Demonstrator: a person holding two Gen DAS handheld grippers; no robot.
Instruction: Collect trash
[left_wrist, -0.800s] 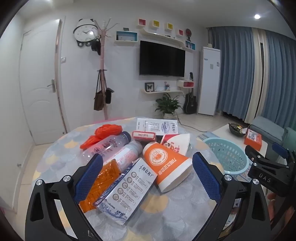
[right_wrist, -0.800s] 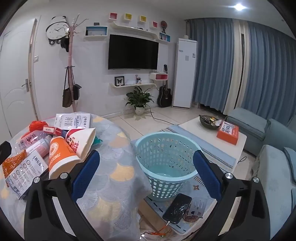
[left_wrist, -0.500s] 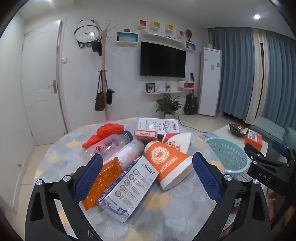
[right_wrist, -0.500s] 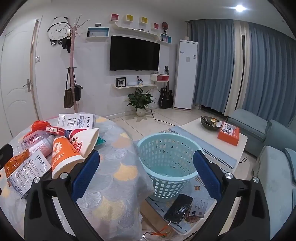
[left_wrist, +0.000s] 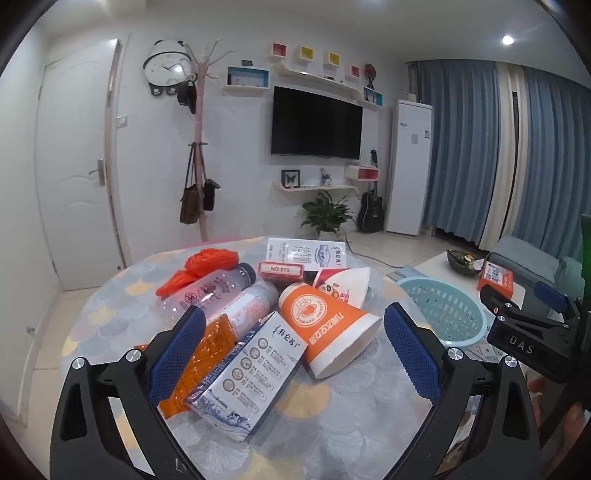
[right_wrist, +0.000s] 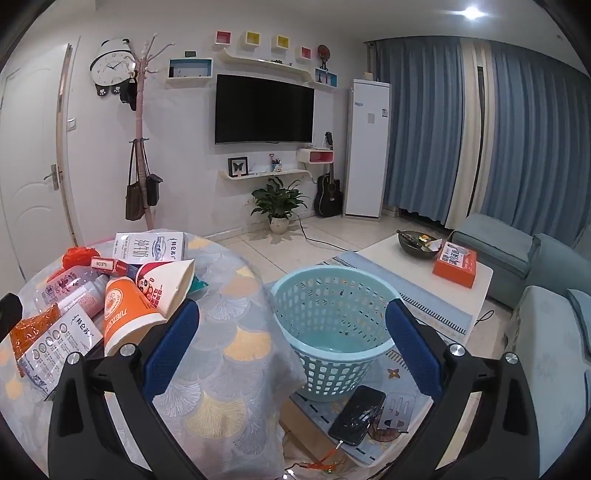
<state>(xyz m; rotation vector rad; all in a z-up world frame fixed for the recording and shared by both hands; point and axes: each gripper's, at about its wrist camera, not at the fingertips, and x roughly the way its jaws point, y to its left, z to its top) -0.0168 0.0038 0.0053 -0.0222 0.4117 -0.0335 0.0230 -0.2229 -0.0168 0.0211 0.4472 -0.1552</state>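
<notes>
Trash lies heaped on a round table (left_wrist: 354, 435): an orange paper cup (left_wrist: 325, 325) on its side, a white carton (left_wrist: 251, 373), an orange wrapper (left_wrist: 207, 354), two clear bottles (left_wrist: 207, 291), a red-and-white cup (left_wrist: 343, 284), a small red box (left_wrist: 282, 268), a flat white box (left_wrist: 308, 253) and an orange bag (left_wrist: 207, 263). My left gripper (left_wrist: 293, 349) hangs open just above the carton and cup, holding nothing. My right gripper (right_wrist: 291, 341) is open and empty, over the table's right edge, facing a light-blue basket (right_wrist: 332, 325) on the floor.
A phone (right_wrist: 356, 415) with a cable lies on the rug by the basket. A white coffee table (right_wrist: 424, 273) with a bowl (right_wrist: 417, 242) and an orange box (right_wrist: 456, 264) stands behind it. Sofas (right_wrist: 546, 332) line the right side. The right gripper (left_wrist: 532, 332) shows in the left wrist view.
Both views have slid slightly: the trash pile and the basket sit a little further right and lower than before. Both grippers stay open.
</notes>
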